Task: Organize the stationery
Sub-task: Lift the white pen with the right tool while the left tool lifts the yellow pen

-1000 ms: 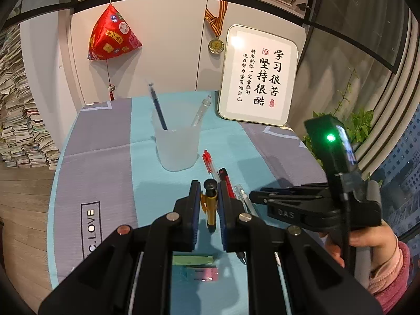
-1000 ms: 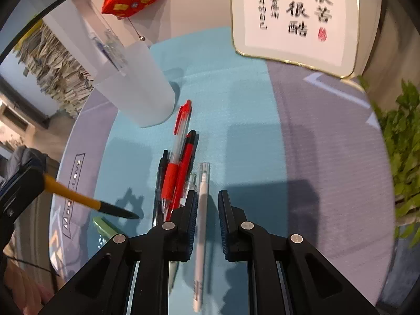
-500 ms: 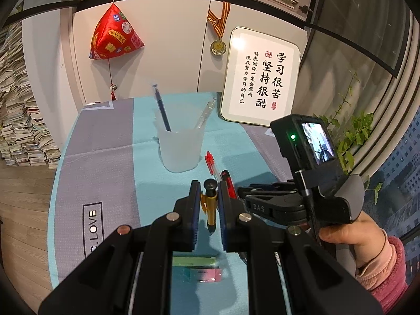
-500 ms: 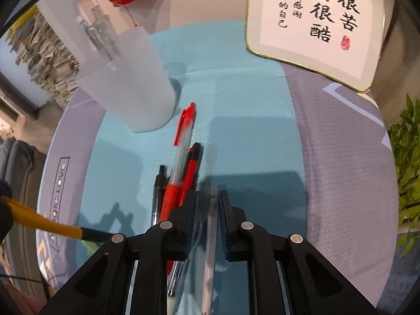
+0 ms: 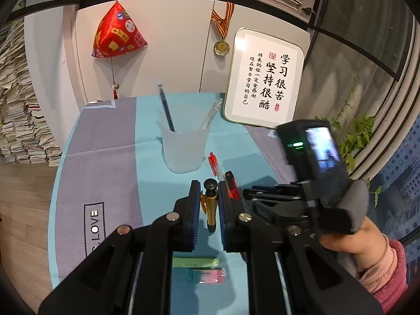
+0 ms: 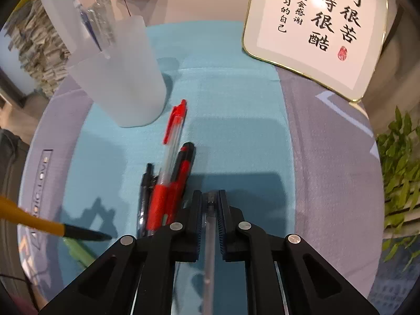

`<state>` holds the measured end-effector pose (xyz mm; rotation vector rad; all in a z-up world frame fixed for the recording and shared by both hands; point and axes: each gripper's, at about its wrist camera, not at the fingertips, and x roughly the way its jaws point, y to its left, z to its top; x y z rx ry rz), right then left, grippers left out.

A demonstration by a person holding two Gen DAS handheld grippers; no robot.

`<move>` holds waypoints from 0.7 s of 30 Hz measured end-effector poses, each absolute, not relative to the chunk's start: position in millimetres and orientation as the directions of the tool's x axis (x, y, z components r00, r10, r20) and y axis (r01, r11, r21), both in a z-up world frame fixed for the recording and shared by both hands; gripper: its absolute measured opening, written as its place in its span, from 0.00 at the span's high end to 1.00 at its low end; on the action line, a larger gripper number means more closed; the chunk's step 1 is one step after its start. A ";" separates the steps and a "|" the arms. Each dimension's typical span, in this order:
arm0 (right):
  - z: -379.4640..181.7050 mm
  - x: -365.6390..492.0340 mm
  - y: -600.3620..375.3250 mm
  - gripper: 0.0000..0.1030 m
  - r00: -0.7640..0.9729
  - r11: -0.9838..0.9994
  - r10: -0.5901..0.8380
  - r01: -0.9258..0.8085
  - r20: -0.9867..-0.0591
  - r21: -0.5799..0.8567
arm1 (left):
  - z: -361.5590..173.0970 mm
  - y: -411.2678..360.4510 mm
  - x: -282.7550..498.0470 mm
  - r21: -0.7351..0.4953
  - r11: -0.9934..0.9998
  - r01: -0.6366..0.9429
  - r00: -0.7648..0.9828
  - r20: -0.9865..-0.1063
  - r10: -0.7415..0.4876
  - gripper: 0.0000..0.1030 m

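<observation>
My left gripper (image 5: 208, 191) is shut on a yellow pen (image 5: 210, 210) and holds it above the blue mat; its yellow shaft and black tip show in the right wrist view (image 6: 52, 227). My right gripper (image 6: 210, 199) is shut on a clear pen (image 6: 209, 225), lifted off the mat. The frosted cup (image 5: 183, 149) stands ahead with a dark blue pen (image 5: 166, 113) and a clear pen (image 5: 210, 116) in it; it shows in the right wrist view (image 6: 123, 89). Two red pens (image 6: 174, 131) (image 6: 181, 173) and a black pen (image 6: 145, 186) lie on the mat.
A framed calligraphy board (image 5: 265, 78) leans on the wall at the back right. A green strip (image 5: 195, 262) and a pink eraser (image 5: 206, 275) lie near me. A plant (image 5: 359, 134) is on the right, paper stacks (image 5: 18, 120) on the left.
My right gripper shut on the clear pen and lifted it off the mat, rising and tilting. My left gripper kept hold of the yellow pen and barely moved.
</observation>
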<state>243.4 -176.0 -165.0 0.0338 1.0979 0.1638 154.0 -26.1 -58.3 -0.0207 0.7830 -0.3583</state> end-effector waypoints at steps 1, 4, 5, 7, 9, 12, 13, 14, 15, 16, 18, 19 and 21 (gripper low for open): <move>-160.0 239.4 -178.6 0.89 0.456 0.985 0.167 -0.113 -0.874 0.130 | -57.4 -25.3 154.4 -0.149 0.940 0.307 0.654 -0.685 -0.322 0.89; -136.2 223.0 -184.1 0.89 0.512 0.982 0.185 -0.118 -0.839 0.145 | -54.1 -23.8 153.5 -0.150 0.940 0.307 0.660 -0.677 -0.324 0.89; -128.2 217.5 -185.5 0.89 0.529 0.981 0.192 -0.124 -0.827 0.149 | -53.1 -23.6 153.1 -0.150 0.939 0.308 0.662 -0.675 -0.325 0.89; -115.1 208.5 -185.2 0.89 0.556 0.979 0.200 -0.133 -0.807 0.152 | -51.0 -23.1 152.4 -0.151 0.939 0.309 0.665 -0.671 -0.327 0.89; -98.7 199.0 -185.9 0.89 0.592 0.978 0.206 -0.141 -0.779 0.152 | -49.0 -22.4 151.6 -0.151 0.939 0.309 0.669 -0.668 -0.327 0.89; -76.7 184.1 -189.1 0.89 0.642 0.975 0.223 -0.149 -0.734 0.165 | -45.3 -20.7 149.6 -0.148 0.940 0.309 0.675 -0.662 -0.326 0.89; -70.7 179.7 -189.6 0.89 0.654 0.974 0.229 -0.152 -0.721 0.170 | -44.0 -20.0 149.3 -0.149 0.939 0.308 0.676 -0.660 -0.327 0.89; -66.1 178.4 -188.9 0.90 0.664 0.972 0.233 -0.157 -0.711 0.172 | -42.4 -19.2 148.8 -0.150 0.940 0.308 0.678 -0.658 -0.327 0.89; -61.1 176.2 -188.2 0.92 0.672 0.971 0.238 -0.163 -0.701 0.173 | -40.3 -18.3 148.6 -0.148 0.940 0.306 0.682 -0.655 -0.325 0.89; -56.1 172.3 -186.9 0.92 0.681 0.970 0.244 -0.171 -0.690 0.174 | -38.2 -17.7 149.3 -0.147 0.941 0.305 0.685 -0.653 -0.324 0.89; -44.5 167.7 -183.5 0.92 0.699 0.968 0.251 -0.189 -0.670 0.166 | -33.9 -16.1 149.6 -0.145 0.941 0.306 0.691 -0.646 -0.324 0.89; -40.2 165.3 -180.7 0.92 0.707 0.968 0.252 -0.193 -0.661 0.162 | -31.1 -15.5 149.8 -0.144 0.942 0.305 0.696 -0.641 -0.323 0.89; -29.7 160.4 -177.2 0.92 0.720 0.966 0.257 -0.203 -0.645 0.159 | -24.5 -14.2 150.3 -0.139 0.942 0.305 0.707 -0.630 -0.322 0.89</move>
